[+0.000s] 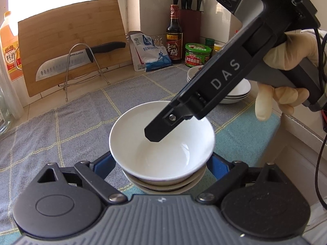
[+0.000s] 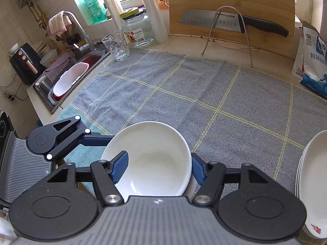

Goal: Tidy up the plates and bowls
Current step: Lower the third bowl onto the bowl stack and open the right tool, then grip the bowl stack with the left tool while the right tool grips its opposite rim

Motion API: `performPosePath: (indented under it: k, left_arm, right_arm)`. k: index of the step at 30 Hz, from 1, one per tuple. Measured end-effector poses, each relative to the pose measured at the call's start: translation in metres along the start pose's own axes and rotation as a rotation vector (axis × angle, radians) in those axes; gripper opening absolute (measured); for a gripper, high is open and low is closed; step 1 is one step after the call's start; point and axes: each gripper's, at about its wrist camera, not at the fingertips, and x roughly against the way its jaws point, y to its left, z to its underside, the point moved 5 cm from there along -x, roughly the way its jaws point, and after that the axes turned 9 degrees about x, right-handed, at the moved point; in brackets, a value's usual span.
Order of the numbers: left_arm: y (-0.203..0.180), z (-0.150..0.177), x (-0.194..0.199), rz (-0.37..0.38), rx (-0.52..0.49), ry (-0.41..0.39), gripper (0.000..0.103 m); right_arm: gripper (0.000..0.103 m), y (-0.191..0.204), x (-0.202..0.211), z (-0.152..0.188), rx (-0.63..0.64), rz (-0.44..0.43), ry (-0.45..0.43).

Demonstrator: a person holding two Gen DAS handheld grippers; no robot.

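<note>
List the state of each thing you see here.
top bowl: upright, empty, nested on bowl stack
right gripper: shut on top bowl, one finger inside
left gripper: jaws flank the stack, contact unclear
plates: stacked
knife: resting on wire rack
glass jar: lid on

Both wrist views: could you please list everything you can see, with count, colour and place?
bowls: at least three, white, stacked, front centre
plates: one stack, white, right of the bowls
cloth: one, grey with yellow checks, under the bowls
cutting board: one, wooden, leaning at the back
knife: one, black-handled, against the board
knife block: one, dark red, back corner
vinegar bottle: one, dark, beside the block
jar: one, green-lidded, behind the plates
salt bag: one, white and blue, beside the board
left tool: one, black, fingers flanking the bowl stack
right tool: one, black, shut, one finger inside the top bowl
gloved hand: one, pale, holding the right tool
</note>
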Motion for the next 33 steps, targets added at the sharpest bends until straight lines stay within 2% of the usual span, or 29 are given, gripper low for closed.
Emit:
performPosePath:
  k: [9, 13, 20, 27, 30, 33]
  left_arm:
    - [0.001, 0.000, 0.000, 0.012, -0.009, -0.008, 0.098]
    - [0.002, 0.002, 0.003, 0.022, 0.003, -0.011, 0.099]
    - [0.003, 0.006, 0.016, 0.038, -0.004, -0.029, 0.100]
    - [0.010, 0.007, 0.025, 0.042, -0.020, -0.029, 0.100]
    - [0.017, 0.009, 0.025, 0.059, -0.010, -0.015, 0.100]
    - [0.023, 0.009, 0.031, 0.088, 0.008, -0.038, 0.100]
  right_arm:
    - [0.077, 0.000, 0.001, -0.002, 0.000, 0.006, -0.015]
    - [0.089, 0.001, 0.001, -0.003, 0.005, 0.012, -0.023]
    - [0.094, 0.006, 0.006, 0.000, 0.043, 0.036, -0.042]
    - [0.101, 0.016, 0.024, 0.003, 0.101, 0.092, -0.115]
    - [0.103, 0.022, 0.033, 0.005, 0.123, 0.099, -0.159]
    - [0.103, 0.029, 0.039, 0.011, 0.165, 0.097, -0.196]
